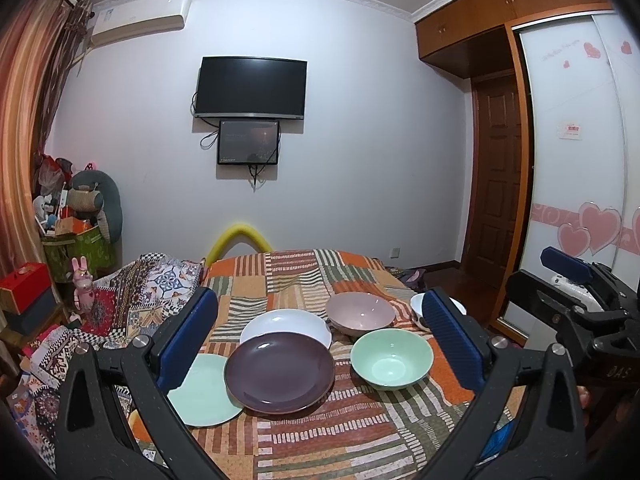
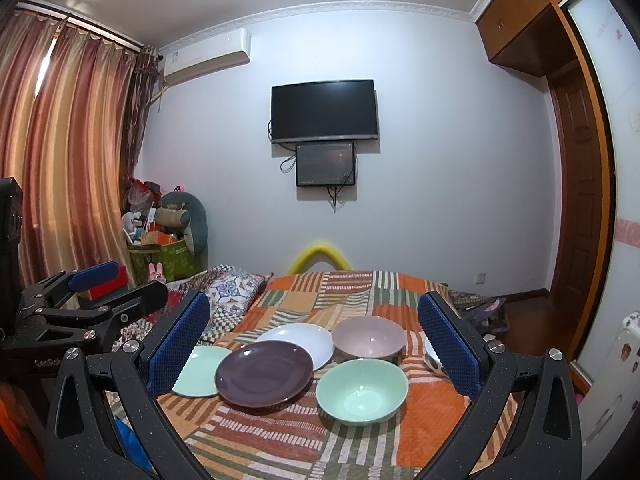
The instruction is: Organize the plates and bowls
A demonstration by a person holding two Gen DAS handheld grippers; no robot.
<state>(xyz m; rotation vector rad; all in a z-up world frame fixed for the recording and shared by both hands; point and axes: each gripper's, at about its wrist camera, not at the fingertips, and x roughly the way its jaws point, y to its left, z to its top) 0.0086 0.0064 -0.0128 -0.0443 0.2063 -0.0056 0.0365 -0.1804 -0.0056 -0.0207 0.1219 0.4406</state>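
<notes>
bed (image 1: pixel 360 432): soft patchwork cover, uneven support; dishes sit slightly tilted on it, so pressing down on a rim will likely tip rather than pin.
purple plate (image 1: pixel 279 372): largest dish, centre front, overlapping the white plate behind and the green plate to its left. Looks glazed ceramic: stiff, slick, breakable. Raised near edge is probably the place to pinch.
white plate (image 1: pixel 286 326): behind the purple one, partly under it. Take the far or right rim once it is uncovered.
green plate (image 1: pixel 204 396): front left, partly behind the left finger. Flat and thin; rim grip only.
pink bowl (image 1: pixel 360 314): back right, upright. Wall gives a decent pinch, one finger inside, one out.
green bowl (image 1: pixel 392 358): front right, upright, just in front of the pink bowl. Should nest.
small white bowl (image 1: pixel 418 306): far right, mostly hidden by a finger.
left gripper (image 1: pixel 320 340): fingers wide apart, empty, above the bed's near edge.
right gripper (image 2: pixel 314 344): fingers wide apart, empty, short of the dishes.
risk: ceramic on ceramic chips; set down slowly.
</notes>
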